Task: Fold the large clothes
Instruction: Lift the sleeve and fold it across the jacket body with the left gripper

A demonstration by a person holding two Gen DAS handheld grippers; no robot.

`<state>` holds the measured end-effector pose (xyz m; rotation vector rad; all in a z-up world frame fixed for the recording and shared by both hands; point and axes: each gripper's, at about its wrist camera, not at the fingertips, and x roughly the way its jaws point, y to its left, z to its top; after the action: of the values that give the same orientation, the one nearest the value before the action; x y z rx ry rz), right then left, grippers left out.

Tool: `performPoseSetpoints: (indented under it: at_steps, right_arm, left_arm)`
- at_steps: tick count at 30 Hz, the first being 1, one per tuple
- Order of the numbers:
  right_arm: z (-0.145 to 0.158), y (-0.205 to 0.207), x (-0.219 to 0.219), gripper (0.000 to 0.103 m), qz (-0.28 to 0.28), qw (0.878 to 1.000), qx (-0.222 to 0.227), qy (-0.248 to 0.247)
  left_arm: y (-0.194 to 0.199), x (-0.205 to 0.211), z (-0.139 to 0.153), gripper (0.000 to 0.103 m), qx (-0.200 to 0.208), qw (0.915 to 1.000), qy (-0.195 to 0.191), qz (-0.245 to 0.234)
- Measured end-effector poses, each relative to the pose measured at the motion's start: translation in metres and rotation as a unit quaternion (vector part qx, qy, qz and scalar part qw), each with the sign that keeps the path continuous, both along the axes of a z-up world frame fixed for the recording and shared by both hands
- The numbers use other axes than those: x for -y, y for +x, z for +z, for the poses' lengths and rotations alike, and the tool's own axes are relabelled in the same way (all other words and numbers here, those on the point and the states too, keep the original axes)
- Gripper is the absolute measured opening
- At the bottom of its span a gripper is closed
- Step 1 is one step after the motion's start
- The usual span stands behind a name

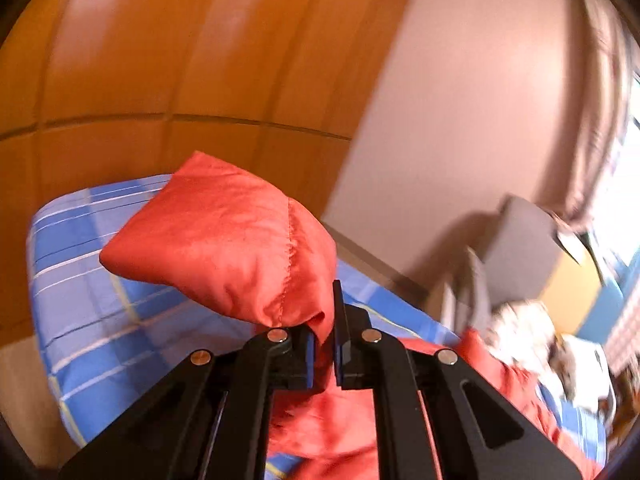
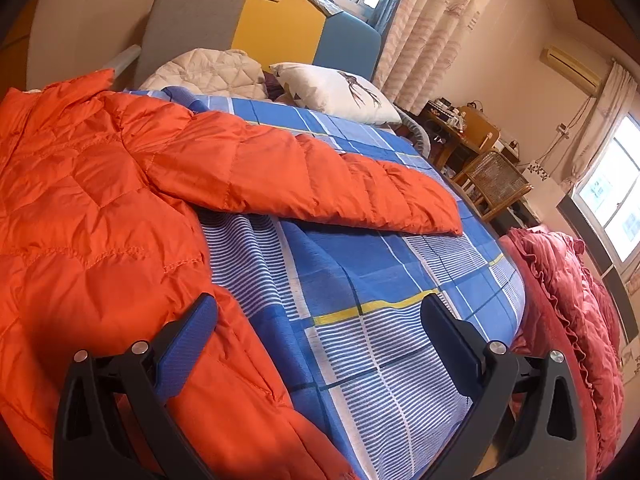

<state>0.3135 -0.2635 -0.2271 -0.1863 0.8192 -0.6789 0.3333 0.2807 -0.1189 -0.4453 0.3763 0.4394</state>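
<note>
A big orange puffy jacket (image 2: 100,208) lies spread on the bed (image 2: 380,280), with one sleeve (image 2: 320,184) stretched across the blue checked sheet. The left gripper (image 1: 324,344) is clenched on a bunched bit of the jacket and holds it up off the bed. The right gripper (image 2: 316,340) hangs over the jacket's edge with its fingers (image 2: 192,336) spread wide, holding nothing. The jacket looks soft, light and slippery. A good place to grab is a stitched seam or the sleeve end.
</note>
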Motion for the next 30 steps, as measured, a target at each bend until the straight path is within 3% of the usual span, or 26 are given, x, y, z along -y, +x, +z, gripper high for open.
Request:
performPoseSetpoints:
  at_steps: [7, 15, 20, 25, 30]
  right_arm:
    - [-0.003, 0.0, 0.003, 0.1, 0.003, 1.0, 0.002, 0.016]
    - [-0.006, 0.0, 0.005, 0.1, 0.005, 1.0, 0.0, 0.018]
    - [-0.007, 0.0, 0.006, 0.1, 0.009, 1.0, 0.0, 0.029]
    - [-0.01, 0.001, 0.008, 0.1, 0.011, 0.999, -0.001, 0.032]
    - [-0.012, 0.002, 0.006, 0.1, 0.012, 1.0, -0.008, 0.027]
  left_arm:
    - [0.037, 0.083, -0.002, 0.006, -0.055, 0.9932, 0.056, -0.086]
    - [0.064, 0.205, -0.042, 0.006, -0.144, 0.966, 0.127, -0.173]
    - [0.084, 0.262, -0.078, 0.008, -0.2, 0.9411, 0.163, -0.218]
    - [0.088, 0.283, -0.097, 0.01, -0.224, 0.9302, 0.163, -0.24]
    - [0.075, 0.281, -0.1, 0.012, -0.234, 0.9289, 0.137, -0.253]
